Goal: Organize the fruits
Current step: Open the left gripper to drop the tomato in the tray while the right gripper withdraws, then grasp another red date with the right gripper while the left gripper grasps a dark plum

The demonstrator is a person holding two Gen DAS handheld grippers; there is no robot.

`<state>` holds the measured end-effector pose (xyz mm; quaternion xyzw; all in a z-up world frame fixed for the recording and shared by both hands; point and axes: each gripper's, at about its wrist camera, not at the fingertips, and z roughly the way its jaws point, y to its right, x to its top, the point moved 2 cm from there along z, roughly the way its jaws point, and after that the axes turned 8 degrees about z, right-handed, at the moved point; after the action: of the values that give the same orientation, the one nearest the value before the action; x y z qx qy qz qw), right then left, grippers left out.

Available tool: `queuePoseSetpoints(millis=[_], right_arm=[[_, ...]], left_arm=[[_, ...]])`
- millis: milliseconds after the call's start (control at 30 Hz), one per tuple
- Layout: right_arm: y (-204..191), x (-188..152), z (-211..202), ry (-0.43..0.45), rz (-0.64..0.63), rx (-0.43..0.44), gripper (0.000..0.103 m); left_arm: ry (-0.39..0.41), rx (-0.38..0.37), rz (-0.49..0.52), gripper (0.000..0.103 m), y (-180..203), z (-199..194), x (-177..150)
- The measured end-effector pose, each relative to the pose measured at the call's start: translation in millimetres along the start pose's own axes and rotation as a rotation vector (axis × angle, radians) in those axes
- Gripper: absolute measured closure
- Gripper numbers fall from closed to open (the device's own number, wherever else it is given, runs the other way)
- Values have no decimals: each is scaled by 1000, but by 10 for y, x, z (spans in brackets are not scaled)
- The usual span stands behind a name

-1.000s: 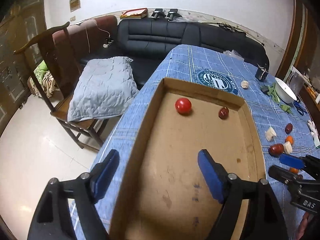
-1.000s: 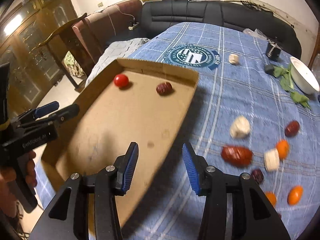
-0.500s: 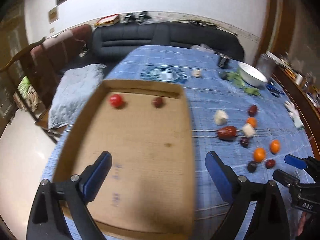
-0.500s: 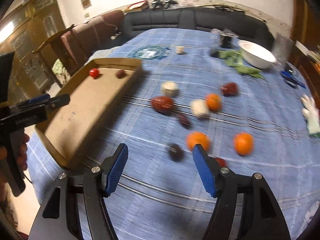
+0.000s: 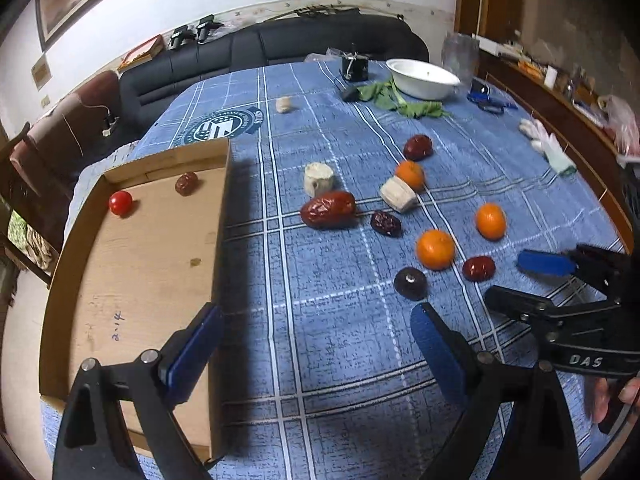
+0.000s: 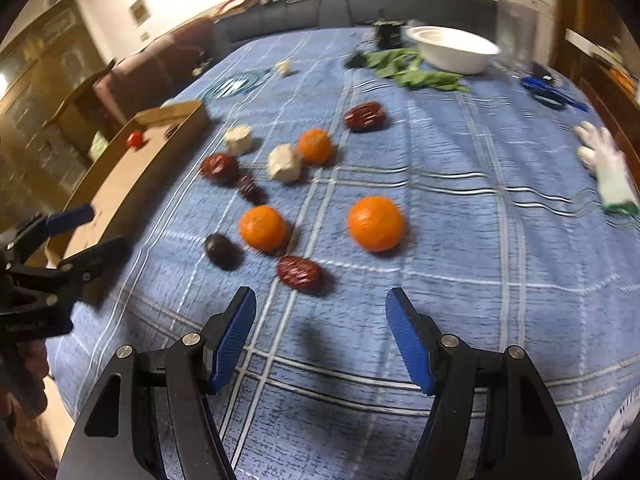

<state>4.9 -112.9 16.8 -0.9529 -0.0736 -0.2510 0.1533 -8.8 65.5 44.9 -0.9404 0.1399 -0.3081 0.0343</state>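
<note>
Left tool (image 5: 316, 344) wide open, empty; right tool (image 6: 320, 332) part-open, empty, above desk (image 6: 460, 200); fruit scattered.

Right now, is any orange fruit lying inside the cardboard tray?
No, the cardboard tray holds only a red tomato and a dark date.

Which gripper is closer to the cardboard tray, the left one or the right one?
Left. The left gripper hangs open with one finger over the cardboard tray's near edge; the right gripper is open over the blue cloth, beyond the scattered fruit.
</note>
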Motion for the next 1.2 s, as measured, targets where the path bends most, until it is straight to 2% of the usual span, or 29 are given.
queuePoseSetpoints(millis=[67,200,267,300,367,467,600,667,733,800,833,867,1200], right_arm=[[-63,2,57,2,-42,1,40],[-83,57,213,-29,-52,41,60],[-100,72,251,-27,-68,48,64],[-104,78,256,-27,-79,52,71],[-111,79,264,-27,-89,64,73],[-75,74,221,-12,-89,47,73],[99,24,24,18,-82,18,73],[167,8,-18,25,-83,-3,73],[254,-20,-67,26,-71,-16,73],[336,-50,-113,30,-52,-20,73],[356,-61,-129,32,-47,-21,73],[380,-75,-149,35,-42,-24,73],[317,-85,-218,52,-20,-18,73]], left_arm=[[-9,22,9,7,24,9,-7],[-21,54,13,7,40,15,-30],[-25,53,9,7,46,32,-44],[-32,50,4,7,53,47,-43],[-41,29,-8,7,76,87,-31],[-52,-43,-33,7,160,168,15],[-59,-116,-42,7,337,329,119],[-66,-144,-46,13,410,420,158],[-81,-168,-50,36,456,536,184],[-76,-168,-54,52,464,580,195],[-59,-177,-47,71,468,565,202],[-65,-213,-44,77,475,573,202],[-24,-283,-47,78,391,239,101]])
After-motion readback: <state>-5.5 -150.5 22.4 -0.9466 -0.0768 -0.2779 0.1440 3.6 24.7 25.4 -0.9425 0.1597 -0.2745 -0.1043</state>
